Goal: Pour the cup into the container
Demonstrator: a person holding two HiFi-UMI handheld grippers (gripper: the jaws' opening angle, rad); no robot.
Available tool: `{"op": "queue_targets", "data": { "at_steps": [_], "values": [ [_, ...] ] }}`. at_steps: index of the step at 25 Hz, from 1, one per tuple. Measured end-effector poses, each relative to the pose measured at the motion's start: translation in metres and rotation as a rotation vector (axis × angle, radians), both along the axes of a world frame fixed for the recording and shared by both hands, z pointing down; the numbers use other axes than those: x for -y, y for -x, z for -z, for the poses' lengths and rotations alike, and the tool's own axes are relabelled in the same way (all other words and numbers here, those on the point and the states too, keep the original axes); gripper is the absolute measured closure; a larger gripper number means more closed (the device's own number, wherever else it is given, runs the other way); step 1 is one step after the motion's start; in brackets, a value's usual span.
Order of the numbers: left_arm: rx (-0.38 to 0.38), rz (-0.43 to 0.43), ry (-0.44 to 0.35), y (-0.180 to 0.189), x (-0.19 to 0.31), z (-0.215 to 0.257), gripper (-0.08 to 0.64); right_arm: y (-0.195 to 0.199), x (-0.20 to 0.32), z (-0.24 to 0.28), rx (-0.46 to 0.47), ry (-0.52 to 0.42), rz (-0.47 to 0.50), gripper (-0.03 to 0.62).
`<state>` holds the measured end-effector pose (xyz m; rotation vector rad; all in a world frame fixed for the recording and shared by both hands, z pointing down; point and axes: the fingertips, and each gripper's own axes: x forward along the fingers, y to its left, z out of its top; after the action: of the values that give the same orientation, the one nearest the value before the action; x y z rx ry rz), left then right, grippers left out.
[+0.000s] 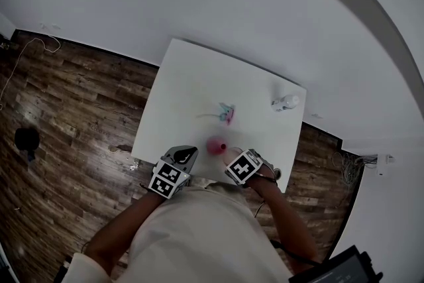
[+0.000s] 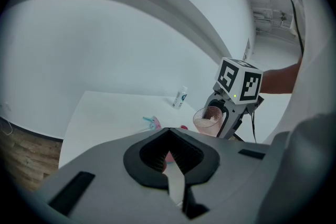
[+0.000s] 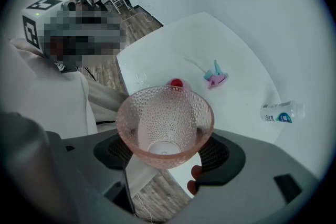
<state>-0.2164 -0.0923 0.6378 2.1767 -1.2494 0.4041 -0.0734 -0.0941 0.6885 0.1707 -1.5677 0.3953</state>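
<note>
My right gripper [image 3: 165,139] is shut on a pink dimpled glass cup [image 3: 165,126], held upright above the table's near edge. Something whitish lies at the cup's bottom. In the left gripper view the cup [image 2: 208,120] shows in the right gripper [image 2: 231,110]. A small pink-red container [image 1: 216,145] stands on the white table [image 1: 192,89] just beyond both grippers, and the right gripper view shows this container [image 3: 176,83] past the cup's rim. My left gripper [image 2: 168,134] is shut with nothing in it, left of the container [image 1: 185,156].
A pink and teal object [image 1: 226,113] lies mid-table, and a small white bottle [image 1: 286,102] lies on its side at the far right. Wooden floor [image 1: 73,109] surrounds the table. Several people stand far off in the right gripper view.
</note>
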Motion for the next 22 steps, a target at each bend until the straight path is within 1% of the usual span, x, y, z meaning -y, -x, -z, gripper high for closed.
{"op": "queue_targets", "data": {
  "at_steps": [11, 22],
  "values": [
    [-0.01, -0.014, -0.01, -0.002, 0.0008, 0.0004, 0.549, -0.0014, 0.0025, -0.0021, -0.019, 0.019, -0.003, 0.222],
    [-0.012, -0.009, -0.019, -0.0003, 0.0013, 0.0016, 0.549, -0.0011, 0.0016, -0.0038, -0.04, 0.041, 0.01, 0.222]
  ]
}}
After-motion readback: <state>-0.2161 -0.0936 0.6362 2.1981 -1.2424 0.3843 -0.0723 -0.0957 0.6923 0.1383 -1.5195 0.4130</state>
